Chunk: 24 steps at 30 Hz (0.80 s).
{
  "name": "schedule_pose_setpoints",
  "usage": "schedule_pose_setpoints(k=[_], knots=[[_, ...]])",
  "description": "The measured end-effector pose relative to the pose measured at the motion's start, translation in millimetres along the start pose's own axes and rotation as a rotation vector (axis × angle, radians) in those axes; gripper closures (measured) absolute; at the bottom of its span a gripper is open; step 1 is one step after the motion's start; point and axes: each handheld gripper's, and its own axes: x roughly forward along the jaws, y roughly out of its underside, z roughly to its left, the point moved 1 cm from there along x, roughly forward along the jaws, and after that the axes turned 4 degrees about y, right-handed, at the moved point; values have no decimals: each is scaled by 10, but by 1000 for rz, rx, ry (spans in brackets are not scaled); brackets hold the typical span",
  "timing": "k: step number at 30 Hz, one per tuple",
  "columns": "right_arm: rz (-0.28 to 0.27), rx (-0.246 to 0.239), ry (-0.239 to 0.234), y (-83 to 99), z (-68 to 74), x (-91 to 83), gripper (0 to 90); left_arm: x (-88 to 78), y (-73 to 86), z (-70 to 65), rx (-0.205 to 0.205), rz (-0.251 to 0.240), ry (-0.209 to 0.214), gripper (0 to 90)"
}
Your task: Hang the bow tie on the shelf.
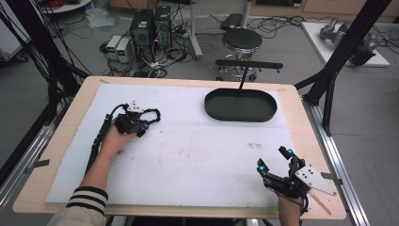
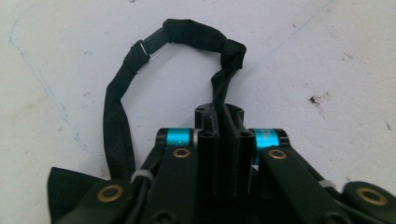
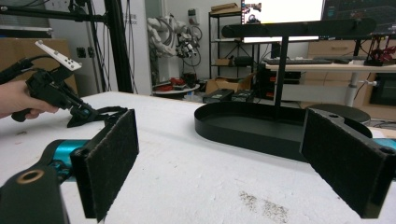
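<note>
Looks barely started: left gripper [image 1: 139, 127] jaws clenched on the black strap [image 2: 196, 37], right gripper [image 1: 275, 165] released, tray [image 1: 240, 114] still empty.

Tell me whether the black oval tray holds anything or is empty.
Empty. The tray shows a bare black floor in the high view, and the right gripper view shows nothing in it but the thin black post that rises from it.

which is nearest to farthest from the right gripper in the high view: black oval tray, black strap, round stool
From the right gripper, at the table's near right corner:
1. black oval tray, on the table's far side, ahead and slightly left.
2. black strap, far across the table to the left, pinched in the left gripper.
3. round stool, on the floor beyond the table's far edge.
</note>
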Motion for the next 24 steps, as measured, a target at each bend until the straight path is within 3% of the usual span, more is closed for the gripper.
schedule_pose_setpoints(k=[2, 4, 9, 15, 17, 24], knots=[[1, 1, 0, 2, 8, 5, 109, -4, -4, -20, 7, -1, -5, 872], [0, -1, -5, 0, 11, 4, 109, -34, -18, -46, 9, -41, -3, 876], [-2, 8, -3, -1, 10, 0, 109, -223, -137, -131, 15, -238, -13, 877], [-6, 5, -9, 2, 15, 8, 109, -439, -328, -274, -10, -494, -35, 878], [-4, 9, -9, 4, 18, 7, 109, -481, -383, -324, -5, -548, -52, 878], [-11, 12, -11, 0, 13, 4, 109, -615, -637, -593, 12, -812, -118, 878]])
